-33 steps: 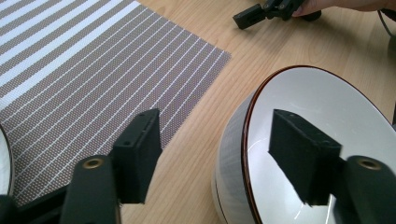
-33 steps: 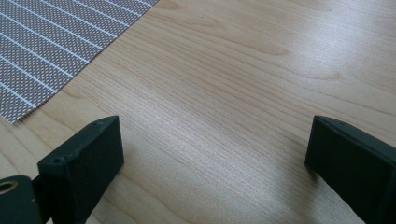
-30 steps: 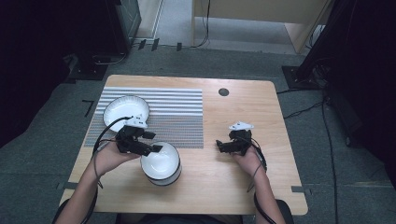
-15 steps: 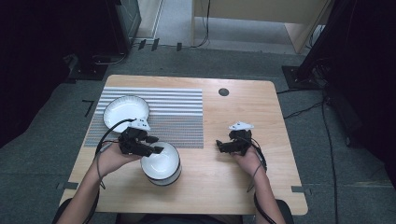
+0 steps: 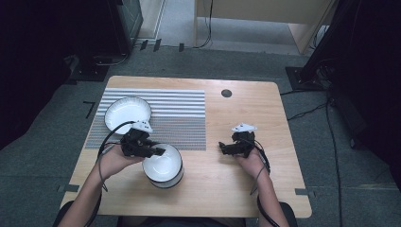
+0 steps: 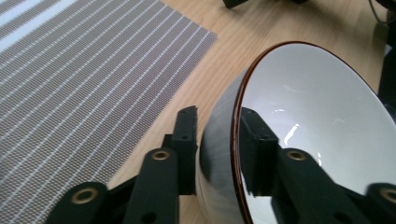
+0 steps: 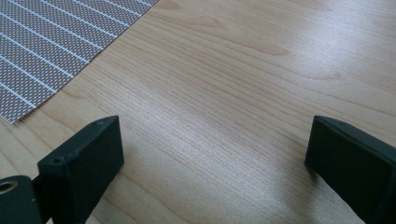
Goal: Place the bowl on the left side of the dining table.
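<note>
A white bowl with a dark rim and grey outside is near the table's front, left of centre. My left gripper is shut on its rim: in the left gripper view one jaw presses the outer wall and the other the inside of the bowl, which looks tilted. A second white bowl sits on the striped placemat at the left. My right gripper hovers over bare wood right of the mat, open, with nothing between its jaws.
The wooden table has a round dark cable hole near its far edge. The corner of the placemat lies off to the left in the right gripper view. Dark furniture and cables stand on the floor beyond the table.
My left gripper and the bowl it holds have shifted slightly toward the front of the table. The right gripper has stayed in place.
</note>
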A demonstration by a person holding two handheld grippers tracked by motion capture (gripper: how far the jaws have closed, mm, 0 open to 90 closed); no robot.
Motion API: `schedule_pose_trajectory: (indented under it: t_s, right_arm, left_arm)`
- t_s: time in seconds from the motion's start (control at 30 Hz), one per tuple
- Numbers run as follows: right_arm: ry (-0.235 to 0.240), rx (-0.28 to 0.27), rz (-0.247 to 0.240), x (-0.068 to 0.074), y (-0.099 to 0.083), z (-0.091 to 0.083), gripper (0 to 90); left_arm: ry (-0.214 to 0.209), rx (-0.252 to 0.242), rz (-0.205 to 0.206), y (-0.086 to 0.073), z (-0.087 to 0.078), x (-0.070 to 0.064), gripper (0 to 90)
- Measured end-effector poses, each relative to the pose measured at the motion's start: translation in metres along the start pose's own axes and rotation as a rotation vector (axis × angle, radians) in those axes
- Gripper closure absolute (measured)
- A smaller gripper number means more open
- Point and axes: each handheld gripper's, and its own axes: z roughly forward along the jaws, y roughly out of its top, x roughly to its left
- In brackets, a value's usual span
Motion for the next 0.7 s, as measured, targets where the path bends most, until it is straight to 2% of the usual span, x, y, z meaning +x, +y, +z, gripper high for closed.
schedule_pose_trajectory:
  t_s: [0.2, 0.3, 0.7]
  right_arm:
    - [0.001, 0.001, 0.001, 0.0001, 0.0, 0.0, 3.6]
    - [0.001, 0.001, 0.001, 0.0001, 0.0, 0.0, 3.6]
    - [0.001, 0.002, 0.002, 0.0001, 0.0, -0.0001, 3.6]
  left_arm:
    - [-0.014, 0.003, -0.039, -0.0013, 0.0004, 0.0047, 77.8]
    - [-0.017, 0.019, -0.05, -0.0014, 0.0015, 0.0057, 79.2]
    - [-0.065, 0.021, -0.088, -0.0021, 0.0008, 0.0098, 79.6]
